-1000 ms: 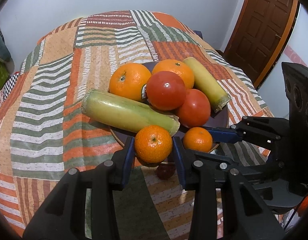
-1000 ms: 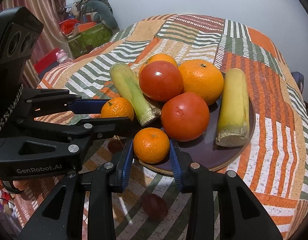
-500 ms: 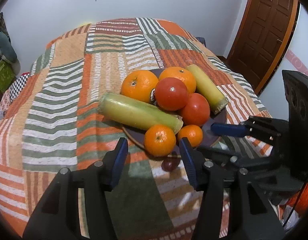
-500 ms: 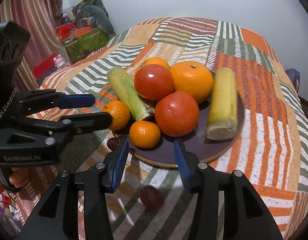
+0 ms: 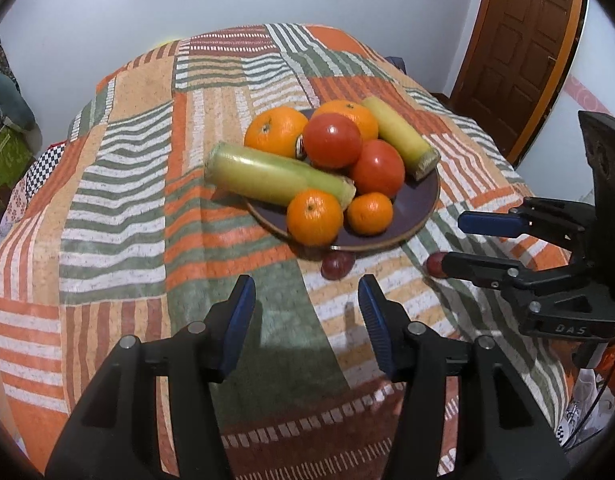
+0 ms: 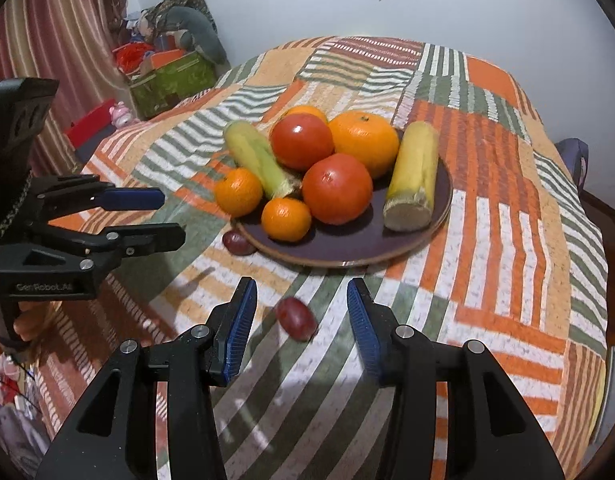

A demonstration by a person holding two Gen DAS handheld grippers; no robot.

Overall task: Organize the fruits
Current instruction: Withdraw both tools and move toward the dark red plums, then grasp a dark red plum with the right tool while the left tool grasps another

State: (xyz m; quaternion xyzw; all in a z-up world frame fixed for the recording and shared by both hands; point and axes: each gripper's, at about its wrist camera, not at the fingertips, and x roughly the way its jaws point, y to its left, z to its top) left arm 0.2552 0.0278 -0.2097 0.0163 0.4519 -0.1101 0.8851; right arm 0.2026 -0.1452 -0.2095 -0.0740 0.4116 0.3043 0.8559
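Both grippers have backed off the plate (image 5: pixel 425 200), jaws just opened, nothing between them: left gripper (image 5: pixel 305 312) and right gripper (image 6: pixel 301 316) spread, empty. Two small mandarins (image 5: pixel 314 216) sit at the plate's near edge. Two dark-red grapes (image 6: pixel 295 317) lie loose on the desk (image 5: pixel 119 184); likely next pick, needs a gentle pinch.

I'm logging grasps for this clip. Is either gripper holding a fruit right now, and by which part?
Nothing is held. The left gripper and right gripper both stand open over the cloth.
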